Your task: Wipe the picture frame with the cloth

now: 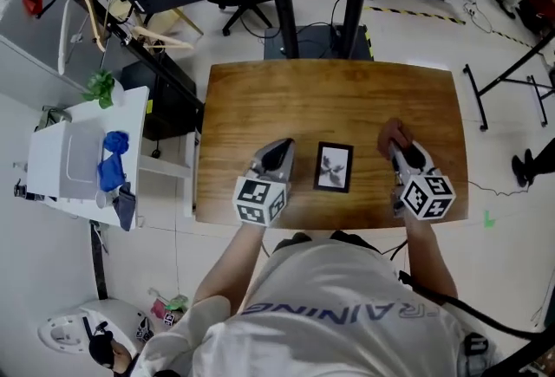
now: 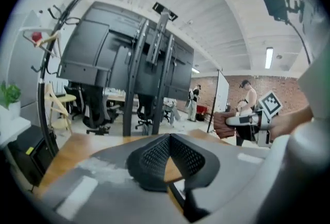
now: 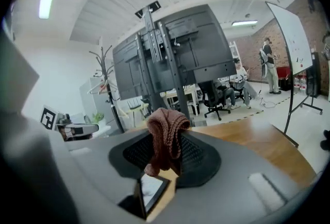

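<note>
The picture frame (image 1: 333, 167) lies flat on the wooden desk (image 1: 260, 98), face up, between the two claws. Its long axis runs from the person toward the far edge. The right claw (image 1: 396, 148) is pressed together on the reddish-brown cloth (image 3: 166, 135), which bunches up above the jaw tips and hangs a little below them. In the right gripper view the frame shows low and to the left of the jaws, so the thing to be wiped lies to that claw's left, across a strip of bare wood. The left claw (image 1: 279, 150) is pressed together at the tips on nothing, with only a wedge of wood showing between its jaws. It rests just beside the frame's left long side, nearer to the frame than the right claw is. My judgement is that the coming move turns on carrying the cloth leftward and down onto the glass, then stroking along the long axis. The left claw is well placed to steady the frame against sliding. The frame sits toward the near edge of the desk, so a stroke pulled toward the person has little wood behind it and could nudge the frame to the lip. Strokes away from the person have broad bare desk ahead. There is also free wood to the right of the cloth hand before the desk's right edge.
</note>
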